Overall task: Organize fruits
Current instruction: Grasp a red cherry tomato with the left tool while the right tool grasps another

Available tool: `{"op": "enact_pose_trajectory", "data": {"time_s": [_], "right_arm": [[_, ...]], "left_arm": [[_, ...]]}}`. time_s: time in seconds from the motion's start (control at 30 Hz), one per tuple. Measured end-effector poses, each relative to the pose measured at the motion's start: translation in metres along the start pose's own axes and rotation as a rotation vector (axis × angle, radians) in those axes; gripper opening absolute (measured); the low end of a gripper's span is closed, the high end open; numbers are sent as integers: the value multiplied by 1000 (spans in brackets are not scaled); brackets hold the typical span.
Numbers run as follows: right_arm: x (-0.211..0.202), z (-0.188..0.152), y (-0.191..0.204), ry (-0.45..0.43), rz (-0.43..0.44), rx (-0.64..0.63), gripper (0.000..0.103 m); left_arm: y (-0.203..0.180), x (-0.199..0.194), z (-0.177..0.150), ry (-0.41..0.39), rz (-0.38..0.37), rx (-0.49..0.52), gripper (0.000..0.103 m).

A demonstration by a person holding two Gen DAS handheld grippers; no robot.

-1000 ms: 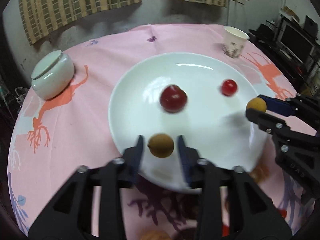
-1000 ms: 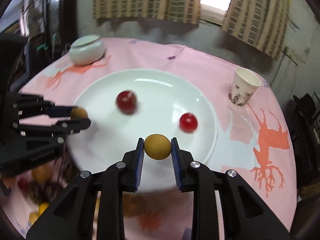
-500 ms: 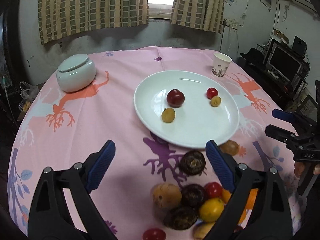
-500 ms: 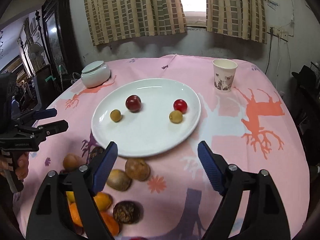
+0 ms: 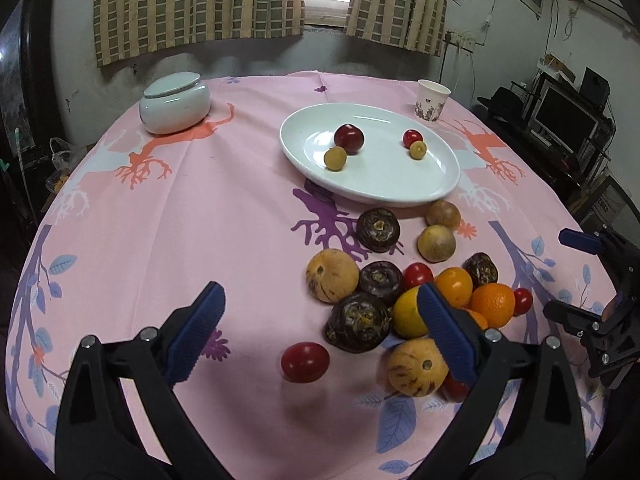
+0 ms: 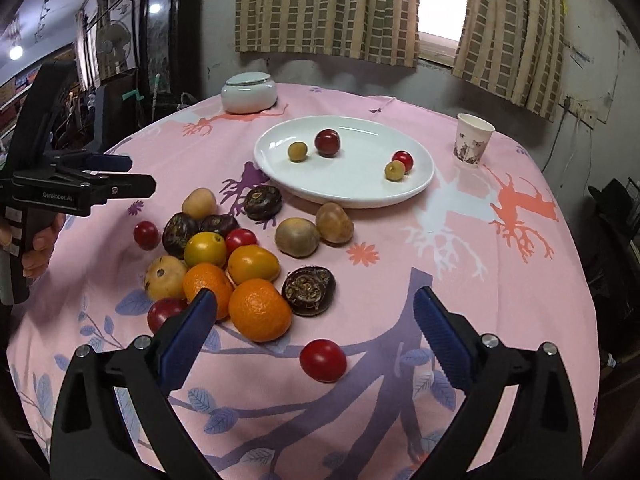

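Both the left gripper (image 5: 320, 320) and right gripper (image 6: 314, 320) gape wide, empty, above the fruit pile (image 6: 224, 256).

Past my view: pink tablecloth (image 5: 224, 208) covers the tabletop, white lidded jar (image 5: 174, 103) far left, paper cup (image 5: 431, 100) far right, striped curtains (image 5: 192, 4), monitor (image 5: 570, 118) right.

Both grippers have pulled back from the white plate (image 5: 368, 194) toward the near edge of the table. The left gripper (image 5: 320, 332) and right gripper (image 6: 316, 330), each clamped on a small yellow-brown fruit a second ago, now gape empty (those fruits (image 5: 335, 158) (image 6: 395, 169) lie on the plate).
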State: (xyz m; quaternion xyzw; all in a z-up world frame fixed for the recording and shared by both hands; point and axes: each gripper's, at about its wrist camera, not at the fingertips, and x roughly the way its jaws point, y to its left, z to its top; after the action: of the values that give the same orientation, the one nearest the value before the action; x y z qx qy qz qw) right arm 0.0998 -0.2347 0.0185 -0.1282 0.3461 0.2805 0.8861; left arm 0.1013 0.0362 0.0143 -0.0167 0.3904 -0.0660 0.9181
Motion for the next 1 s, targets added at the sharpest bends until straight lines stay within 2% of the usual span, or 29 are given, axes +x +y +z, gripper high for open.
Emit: {"op": "enact_pose_trajectory", "data": {"time_s": [0.1, 0.17, 0.3, 0.43, 0.53, 0.63, 0.77, 1.0], "right_arm": [[6, -8, -2, -6, 54, 10, 100], [13, -12, -7, 24, 60, 26, 100], [22, -18, -8, 89, 75, 38, 100], [23, -20, -1, 105, 96, 13, 100], [26, -23, 4, 130, 112, -2, 100], [27, -25, 9, 142, 118, -21, 100], [28, -26, 8, 144, 93, -17, 100], [30, -26, 4, 152, 69, -4, 100]], "left_arm": [[-4, 7, -5, 7, -32, 44, 100], [-2, 11, -9, 0, -25, 52, 100], [-1, 18, -14, 53, 0, 117, 100], [11, 20, -17, 103, -32, 80, 100], [16, 19, -18, 111, -44, 68, 100], [13, 25, -22, 130, -23, 103, 100], [4, 40, -30, 193, 13, 157, 100], [13, 47, -31, 211, -19, 109, 99]]}}
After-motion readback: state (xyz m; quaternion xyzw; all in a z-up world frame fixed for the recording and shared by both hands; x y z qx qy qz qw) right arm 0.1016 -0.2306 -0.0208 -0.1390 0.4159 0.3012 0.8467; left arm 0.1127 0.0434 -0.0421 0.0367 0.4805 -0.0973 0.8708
